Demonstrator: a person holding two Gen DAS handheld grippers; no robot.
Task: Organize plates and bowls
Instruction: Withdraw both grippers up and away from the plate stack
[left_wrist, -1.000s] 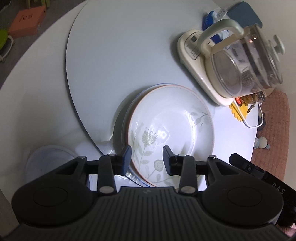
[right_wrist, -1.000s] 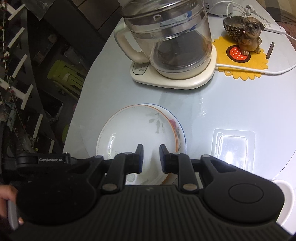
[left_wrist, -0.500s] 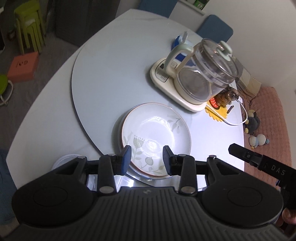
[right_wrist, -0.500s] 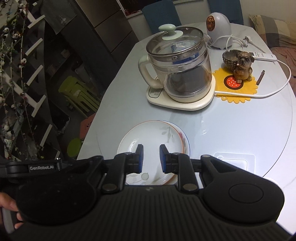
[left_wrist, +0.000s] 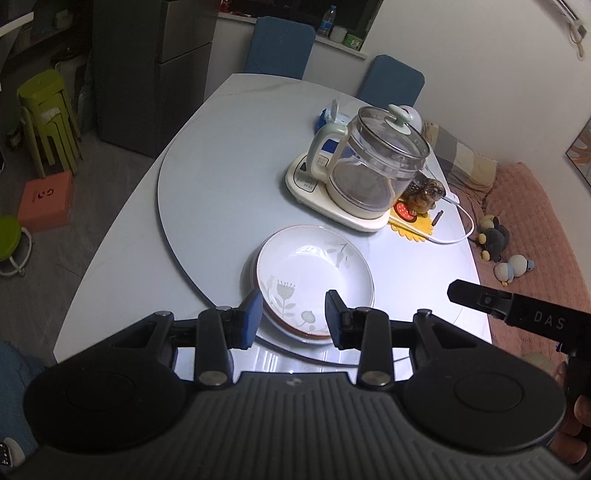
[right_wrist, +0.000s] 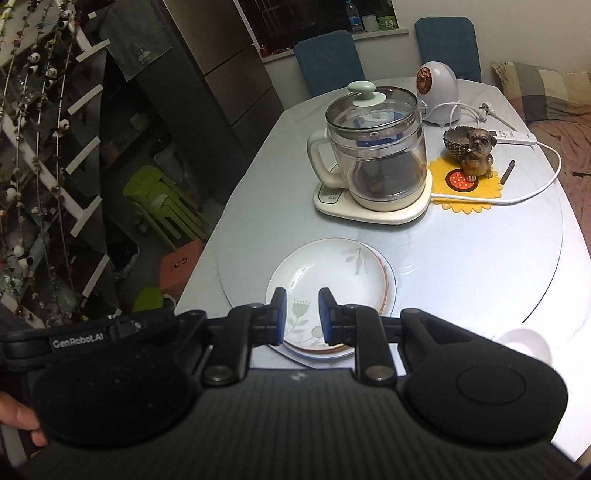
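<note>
My left gripper and right gripper hang empty, jaws slightly apart, above the stacked plates at lower centre; I'd keep both clear of the kettle.

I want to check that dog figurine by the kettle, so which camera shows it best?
The right wrist view. There the dog figurine sits fully in sight on the yellow mat, beside the kettle, facing the camera. In the left wrist view the kettle hides most of it, leaving little more than its head showing.
</note>
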